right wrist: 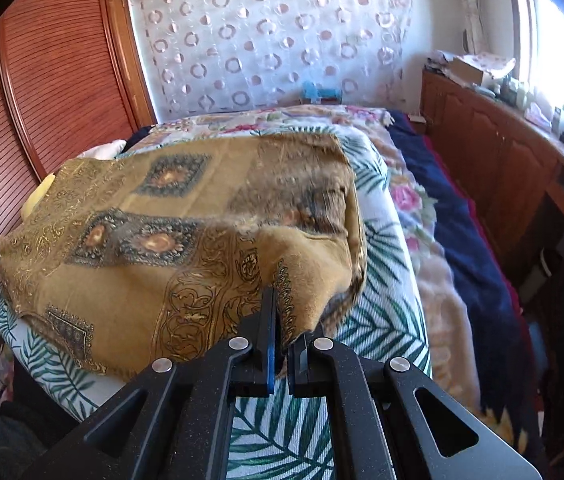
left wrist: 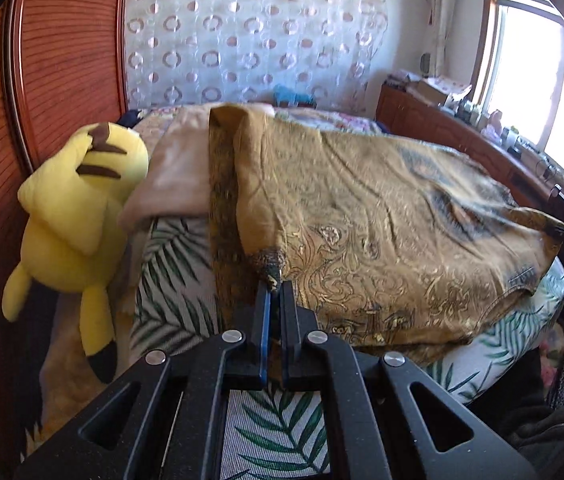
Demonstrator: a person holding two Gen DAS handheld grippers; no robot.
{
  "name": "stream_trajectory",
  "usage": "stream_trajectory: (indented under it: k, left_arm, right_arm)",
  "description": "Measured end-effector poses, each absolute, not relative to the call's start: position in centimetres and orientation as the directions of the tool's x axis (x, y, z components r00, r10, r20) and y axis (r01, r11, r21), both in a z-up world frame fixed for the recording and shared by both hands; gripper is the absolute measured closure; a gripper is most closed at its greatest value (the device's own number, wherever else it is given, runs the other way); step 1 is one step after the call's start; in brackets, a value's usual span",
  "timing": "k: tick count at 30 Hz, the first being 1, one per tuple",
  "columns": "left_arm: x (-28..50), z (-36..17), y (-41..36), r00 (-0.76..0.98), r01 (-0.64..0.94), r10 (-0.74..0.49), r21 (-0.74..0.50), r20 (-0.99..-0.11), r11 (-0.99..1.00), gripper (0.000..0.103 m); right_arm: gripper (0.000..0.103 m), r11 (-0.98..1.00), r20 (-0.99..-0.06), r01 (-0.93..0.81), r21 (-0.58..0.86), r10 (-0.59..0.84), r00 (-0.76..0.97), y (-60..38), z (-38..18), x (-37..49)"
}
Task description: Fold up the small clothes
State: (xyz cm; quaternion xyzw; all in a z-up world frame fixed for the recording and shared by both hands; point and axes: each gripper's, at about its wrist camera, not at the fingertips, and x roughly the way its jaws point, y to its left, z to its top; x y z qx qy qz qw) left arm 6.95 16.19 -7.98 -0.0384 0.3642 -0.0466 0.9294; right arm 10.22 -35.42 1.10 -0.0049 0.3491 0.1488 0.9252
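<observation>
Ochre patterned cloth [left wrist: 361, 216] lies spread over the palm-leaf sheet [left wrist: 170, 280] on the bed, between the two grippers.

Left gripper [left wrist: 275, 292]: jaws together, clamped on one corner of the cloth; the dark-trimmed tip of that corner pokes out just past the fingertips. From this corner a folded edge runs away toward the headboard end. The rest of the cloth extends to the right of the jaws.

Right gripper [right wrist: 283, 320]: jaws together on the other near corner; the hem hangs down between the fingers, with a flap draped over the right finger. Cloth extends away and to the left of these jaws.

In the left wrist view the right gripper's tip sits at the cloth's far right corner; in the right wrist view the left gripper's tip touches the far left corner.

Near half of the cloth is lifted slightly off the sheet; far half is blurred in the right view.

Yellow plush toy [left wrist: 78, 216] leans against the wooden wardrobe [left wrist: 54, 60], left of the cloth, beside a pinkish pillow [left wrist: 174, 176].
</observation>
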Motion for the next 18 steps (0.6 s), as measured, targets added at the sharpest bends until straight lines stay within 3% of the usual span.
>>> stream_trajectory:
  k: [10,13,18]
  left_arm:
    - [6.7,-8.5,16.1,0.713,0.036,-0.108,-0.118,-0.693,0.992,0.097]
    - [6.6,-8.4,16.2,0.717,0.033,-0.103,-0.114,-0.69,0.993,0.092]
    - [6.4,-7.9,16.3,0.727,0.037,-0.105,-0.114,-0.678,0.993,0.071]
  right_arm:
    - [0.1,0.961,-0.649,-0.263,0.09,0.257,0.717,-34.4,2.1,9.1]
    - [0.093,0.966,-0.645,-0.251,0.06,0.229,0.729,-33.9,2.4,7.4]
    - [0.089,0.97,-0.631,-0.241,0.023,0.201,0.749,-33.8,3.0,6.3]
